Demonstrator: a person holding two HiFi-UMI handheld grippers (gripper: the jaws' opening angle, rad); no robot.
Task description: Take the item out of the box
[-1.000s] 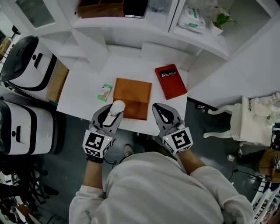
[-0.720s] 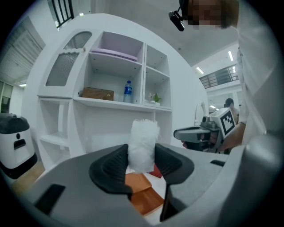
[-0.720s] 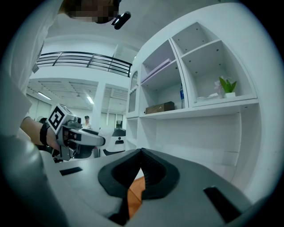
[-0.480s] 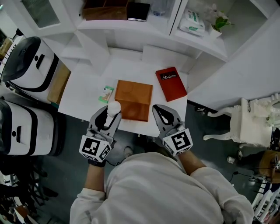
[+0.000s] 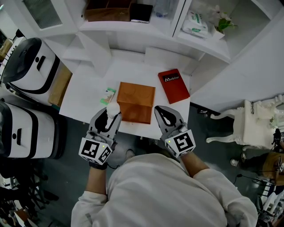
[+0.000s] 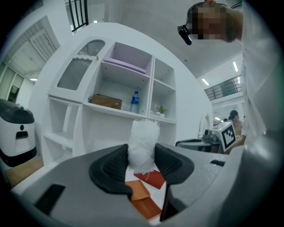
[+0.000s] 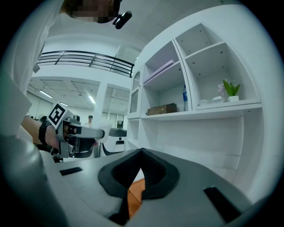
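A brown box (image 5: 136, 102) lies shut on the white table (image 5: 86, 91). My left gripper (image 5: 109, 116) is shut on a white fluffy item (image 5: 112, 108), held just off the box's near left corner. In the left gripper view the white fluffy item (image 6: 143, 144) stands upright between both pads, with the brown box (image 6: 141, 195) below. My right gripper (image 5: 165, 116) hovers at the box's near right corner, shut and holding nothing. In the right gripper view the tips of my right gripper (image 7: 141, 154) meet, and a sliver of the brown box (image 7: 135, 195) shows beneath.
A red book (image 5: 174, 85) lies right of the box and a small green-white packet (image 5: 108, 94) left of it. Shelves behind hold a wooden case (image 5: 106, 9), a pack of wipes (image 5: 195, 24) and a plant (image 5: 223, 20). Two white-and-black machines (image 5: 26, 66) stand left, a white chair (image 5: 253, 124) right.
My left gripper has drawn the white item a little left and back toward me, off the box's edge. The right gripper has barely moved.
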